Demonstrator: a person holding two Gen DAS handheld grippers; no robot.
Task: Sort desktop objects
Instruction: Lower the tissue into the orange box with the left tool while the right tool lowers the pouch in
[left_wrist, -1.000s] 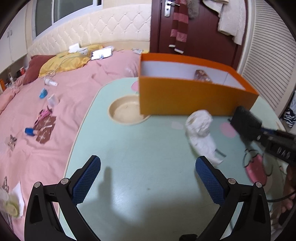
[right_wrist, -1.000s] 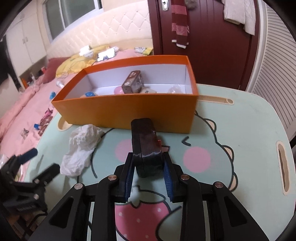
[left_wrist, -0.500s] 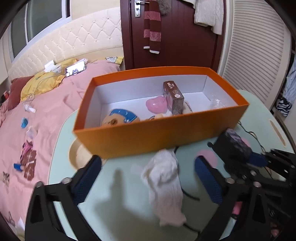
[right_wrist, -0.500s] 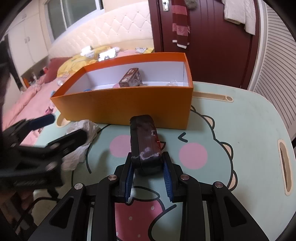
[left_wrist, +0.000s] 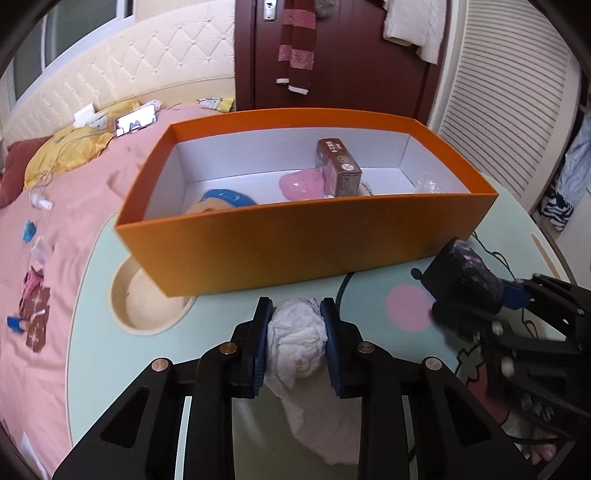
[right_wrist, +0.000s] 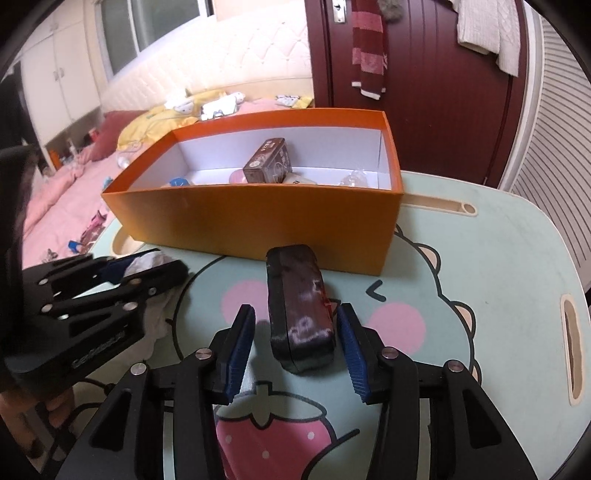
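Note:
My left gripper (left_wrist: 295, 345) is shut on a crumpled white cloth (left_wrist: 299, 343) that lies on the table just in front of the orange box (left_wrist: 295, 243). In the right wrist view the left gripper (right_wrist: 144, 267) shows at the left with the cloth (right_wrist: 147, 263) between its fingers. My right gripper (right_wrist: 295, 345) is open around a dark oblong case (right_wrist: 299, 314) that rests on the table; the pads do not touch it. The case also shows in the left wrist view (left_wrist: 461, 284). The box holds a brown tin (left_wrist: 338, 168), a pink item (left_wrist: 301, 182) and a blue item (left_wrist: 225, 197).
The table (right_wrist: 498, 258) is pale green with cartoon prints, a round recess (left_wrist: 147, 306) at the left and a slot (right_wrist: 574, 354) at the right. A pink bed (left_wrist: 55, 206) with scattered items lies to the left. A dark door (left_wrist: 351, 55) stands behind the box.
My left gripper moved in over the white cloth and shut on it. My right gripper opened and let go of the dark case, which now rests on the table.

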